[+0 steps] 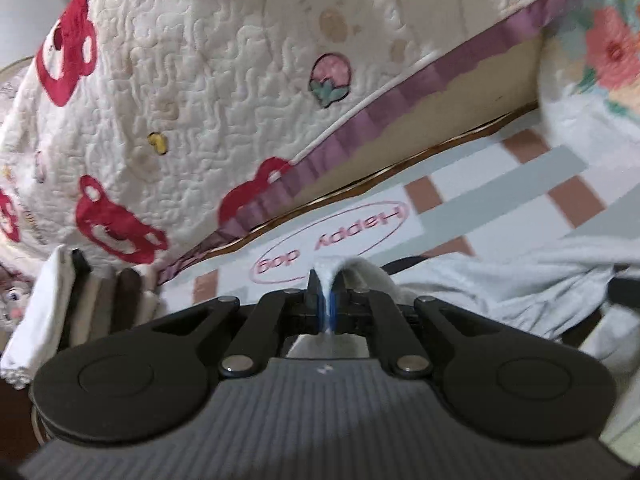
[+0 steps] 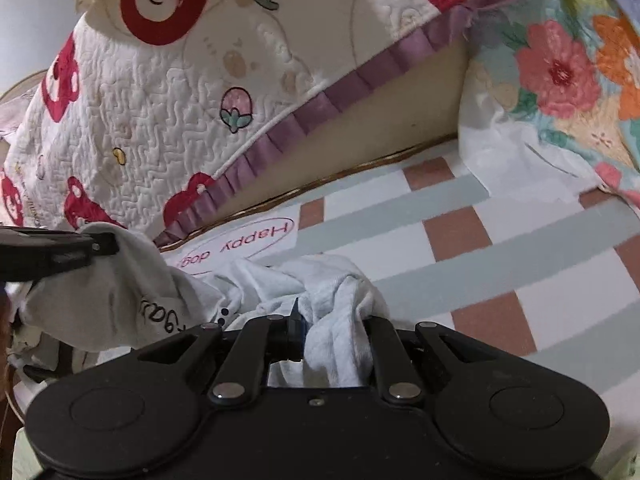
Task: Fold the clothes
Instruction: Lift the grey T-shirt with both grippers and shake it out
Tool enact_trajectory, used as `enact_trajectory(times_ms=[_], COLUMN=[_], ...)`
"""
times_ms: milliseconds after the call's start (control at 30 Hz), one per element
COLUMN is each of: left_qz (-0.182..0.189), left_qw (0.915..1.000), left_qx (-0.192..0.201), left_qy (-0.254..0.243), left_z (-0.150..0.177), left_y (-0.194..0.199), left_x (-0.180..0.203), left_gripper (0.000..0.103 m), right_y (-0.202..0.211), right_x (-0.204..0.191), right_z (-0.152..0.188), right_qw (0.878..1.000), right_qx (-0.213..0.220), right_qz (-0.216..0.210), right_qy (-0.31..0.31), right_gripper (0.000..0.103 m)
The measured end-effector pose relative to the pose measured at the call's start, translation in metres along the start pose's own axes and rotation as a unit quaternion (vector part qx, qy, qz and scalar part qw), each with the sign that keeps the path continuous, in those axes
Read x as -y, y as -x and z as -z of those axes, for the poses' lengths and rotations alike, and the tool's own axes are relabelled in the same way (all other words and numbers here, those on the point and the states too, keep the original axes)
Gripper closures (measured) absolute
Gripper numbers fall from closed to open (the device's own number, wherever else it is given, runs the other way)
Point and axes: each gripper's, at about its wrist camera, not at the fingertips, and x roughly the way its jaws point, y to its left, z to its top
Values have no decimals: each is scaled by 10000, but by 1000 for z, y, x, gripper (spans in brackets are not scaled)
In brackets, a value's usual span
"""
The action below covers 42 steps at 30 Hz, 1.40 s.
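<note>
A pale grey-white garment (image 2: 280, 288) lies bunched on the checked sheet (image 2: 500, 240), stretched between the two grippers. The left gripper (image 1: 326, 304) has its jaws pressed nearly together on a thin fold of the cloth, which rises between the blue pads (image 1: 320, 312). The right gripper (image 2: 332, 328) is clamped on a thicker wad of the same garment, its jaws a little apart around it. The sheet bears a pink oval reading "Happy dog" (image 1: 332, 236). Behind stands a quilted cover with red bears (image 1: 180, 80) and purple trim, a floral quilt (image 2: 560, 80) to the right, and folded clothes (image 1: 80, 304) at the left
</note>
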Motion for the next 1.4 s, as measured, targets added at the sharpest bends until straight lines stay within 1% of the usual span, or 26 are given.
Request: enact_trajectory(times_ms=[133, 167, 233, 300, 367, 433, 533, 667, 767, 900, 967, 1000, 1067, 1100, 1133, 1167, 1233, 1267, 1300, 1333, 1367, 1400], left_qz=[-519, -729, -1109, -1335, -1388, -1313, -1221, -1257, -1399, -1555, -1712, -1782, -1923, -1941, -1955, -1913, -1684, -1538, -1242, -947, -653, -380], left_qw=[9986, 9972, 9931, 9885, 9866, 9885, 9911, 9910, 9891, 9824, 9773, 9762, 9754, 9760, 9766, 9782, 9821, 9824, 9821, 9816, 9800, 9790], left_qx=[-136, -146, -20, 126, 151, 110, 42, 115, 407, 974, 1195, 1206, 1071, 980, 886, 761, 361, 184, 108, 94, 86, 75], left_qy=[-5, -70, -384, -693, -844, -738, -521, -434, -196, 359, 371, 285, 100, 117, 145, 283, 759, 1046, 1411, 1653, 1879, 2000], left_z=[1, 2, 14, 30, 47, 59, 74, 83, 75, 52, 39, 33, 22, 19, 17, 16, 22, 30, 43, 57, 71, 89], left_y=[-18, -24, -32, -36, -35, -35, -38, -42, -35, -22, -26, -30, -48, -60, -73, -86, -111, -121, -127, -129, -130, -129], left_x=[-8, -11, -17, -23, -35, -51, -75, -95, -113, -153, -170, -176, -185, -190, -195, -200, -211, -216, -220, -221, -222, -221], left_gripper=[100, 100, 100, 100, 99, 99, 100, 100, 100, 100, 100, 100, 100, 99, 98, 94, 76, 66, 66, 65, 63, 61], right_y=[0, -1, -4, -6, -9, -14, -23, -24, -15, -2, -4, -7, -19, -28, -40, -52, -75, -82, -88, -88, -85, -82], right_x=[4, 5, 4, 5, 6, 7, 0, -22, -35, -53, -57, -58, -58, -56, -51, -47, -34, -27, -21, -16, -11, -6], right_z=[-4, -5, -11, -18, -22, -25, -27, -29, -32, -45, -57, -63, -77, -84, -91, -98, -110, -112, -114, -111, -101, -92], right_qw=[9997, 9996, 9992, 9984, 9979, 9979, 9975, 9951, 9938, 9869, 9845, 9834, 9806, 9790, 9767, 9734, 9681, 9693, 9707, 9756, 9819, 9873], right_qx=[-49, -67, -112, -144, -160, -177, -182, -109, 2, 26, -11, -64, -172, -226, -225, -219, -315, -322, -325, -316, -325, -337], right_qz=[-38, -37, -57, -127, -170, -159, -18, 170, 240, 304, 221, 166, 135, 166, 442, 740, 1341, 1439, 1520, 1389, 1161, 925], right_qy=[228, 274, 388, 538, 611, 595, 685, 963, 1085, 1581, 1738, 1807, 1947, 2020, 2090, 2158, 2094, 1968, 1833, 1669, 1459, 1243], right_gripper=[89, 89, 89, 89, 89, 88, 88, 88, 88, 89, 89, 88, 77, 61, 46, 45, 46, 46, 46, 46, 46, 46])
